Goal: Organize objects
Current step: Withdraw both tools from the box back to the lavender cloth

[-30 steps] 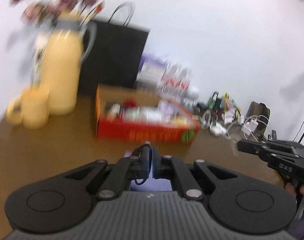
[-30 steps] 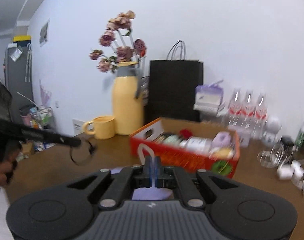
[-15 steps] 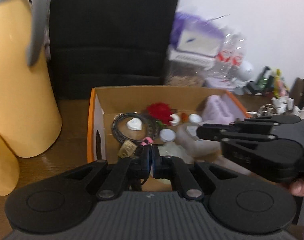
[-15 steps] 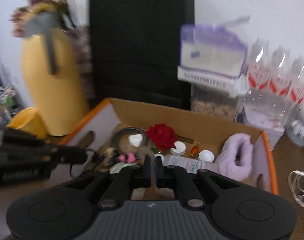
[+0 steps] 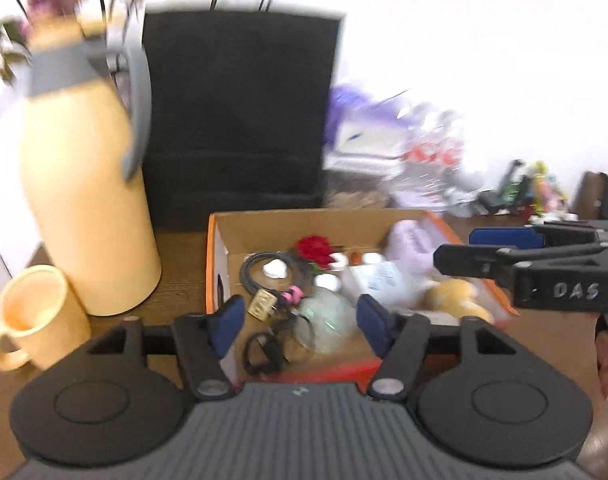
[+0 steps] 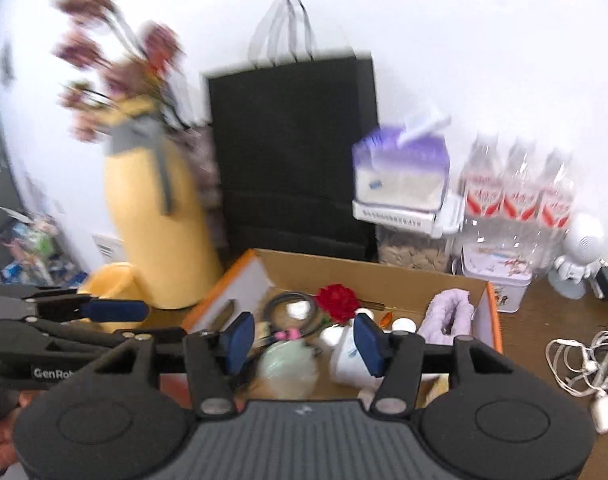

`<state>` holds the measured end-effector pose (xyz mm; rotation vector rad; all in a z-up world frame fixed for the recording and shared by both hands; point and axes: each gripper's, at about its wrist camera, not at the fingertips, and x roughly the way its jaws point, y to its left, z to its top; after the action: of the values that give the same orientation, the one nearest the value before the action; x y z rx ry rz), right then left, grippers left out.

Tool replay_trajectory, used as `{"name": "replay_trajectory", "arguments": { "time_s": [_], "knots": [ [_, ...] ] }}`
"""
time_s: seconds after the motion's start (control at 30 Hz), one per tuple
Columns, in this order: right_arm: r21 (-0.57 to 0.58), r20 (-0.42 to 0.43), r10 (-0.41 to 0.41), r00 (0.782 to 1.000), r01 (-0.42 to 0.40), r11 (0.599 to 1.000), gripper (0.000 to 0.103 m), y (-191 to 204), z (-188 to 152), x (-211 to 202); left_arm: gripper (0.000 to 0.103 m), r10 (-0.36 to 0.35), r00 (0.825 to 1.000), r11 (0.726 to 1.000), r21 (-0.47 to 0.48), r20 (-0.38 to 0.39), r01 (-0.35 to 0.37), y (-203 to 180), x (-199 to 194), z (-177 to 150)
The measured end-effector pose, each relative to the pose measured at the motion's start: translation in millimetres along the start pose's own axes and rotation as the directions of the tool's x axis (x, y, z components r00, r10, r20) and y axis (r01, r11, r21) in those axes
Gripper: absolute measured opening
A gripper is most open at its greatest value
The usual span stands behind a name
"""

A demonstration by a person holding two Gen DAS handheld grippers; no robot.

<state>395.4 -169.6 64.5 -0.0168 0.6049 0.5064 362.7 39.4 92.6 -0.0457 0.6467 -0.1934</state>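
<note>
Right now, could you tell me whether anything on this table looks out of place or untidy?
Yes: a tangle of white cables lies loose on the table, right of the cardboard box. Inside the box, small items are jumbled together, including a black coiled cord and a red flower.

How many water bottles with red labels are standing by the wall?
3. The water bottles stand in a row against the wall, right of the purple tissue pack: left one, middle one, right one. More may hide behind them.
</note>
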Motion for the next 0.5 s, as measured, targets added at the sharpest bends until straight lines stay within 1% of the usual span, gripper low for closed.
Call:
{"name": "replay_trajectory", "arguments": {
  "time_s": [0.03, 0.07, 0.1, 0.13, 0.2, 0.27, 0.33, 0.4, 0.47, 0.5],
  "knots": [
    [-0.006, 0.022, 0.024, 0.999, -0.024, 1.000, 0.063, 2.0, -7.3, -21.4, 0.079, -0.006, 0.999, 1.000, 0.014, 0.039, 0.006, -6.4, -25.4, -10.4],
    [-0.011, 0.040, 0.050, 0.998, -0.050, 0.999, 0.068, 7.0, -17.5, -44.4, 0.081, -0.006, 0.998, 1.000, 0.024, 0.070, 0.005, -12.6, -44.6, -19.9],
    [-0.013, 0.064, 0.073, 0.995, -0.072, 0.997, 0.075, 11.5, -28.3, -65.5, 0.081, -0.009, 0.995, 0.999, 0.039, 0.098, 0.005, -18.8, -66.7, -32.4],
    [-0.015, 0.084, 0.089, 0.992, -0.088, 0.996, 0.078, 16.1, -40.2, -84.3, 0.081, -0.014, 0.993, 0.999, 0.051, 0.119, 0.008, -24.7, -87.9, -45.9],
    [-0.040, 0.098, 0.125, 0.987, -0.122, 0.992, 0.078, 27.6, -64.7, -126.3, 0.083, -0.046, 0.988, 0.997, 0.064, 0.149, 0.036, -33.9, -130.9, -73.6],
    [-0.043, 0.111, 0.177, 0.978, -0.173, 0.984, 0.080, 36.6, -87.1, -163.4, 0.090, -0.076, 0.979, 0.995, 0.082, 0.187, 0.062, -41.1, -175.6, -99.6],
    [0.011, 0.145, 0.235, 0.961, -0.240, 0.971, 0.082, 40.0, -108.0, -205.0, 0.095, -0.094, 0.971, 0.991, 0.111, 0.219, 0.071, -44.9, -212.0, -118.7],
    [0.055, 0.195, 0.282, 0.940, -0.297, 0.953, 0.086, 42.6, -125.2, -246.0, 0.097, -0.089, 0.967, 0.990, 0.131, 0.240, 0.058, -45.8, -247.6, -135.5],
    [0.051, 0.217, 0.294, 0.931, -0.311, 0.949, 0.088, 46.2, -138.1, -278.5, 0.100, -0.074, 0.967, 0.989, 0.140, 0.243, 0.041, -45.0, -273.4, -147.2],
    [0.042, 0.226, 0.285, 0.932, -0.301, 0.953, 0.089, 48.5, -144.8, -296.6, 0.100, -0.066, 0.968, 0.989, 0.144, 0.242, 0.031, -43.7, -284.1, -152.4]
  ]
}}
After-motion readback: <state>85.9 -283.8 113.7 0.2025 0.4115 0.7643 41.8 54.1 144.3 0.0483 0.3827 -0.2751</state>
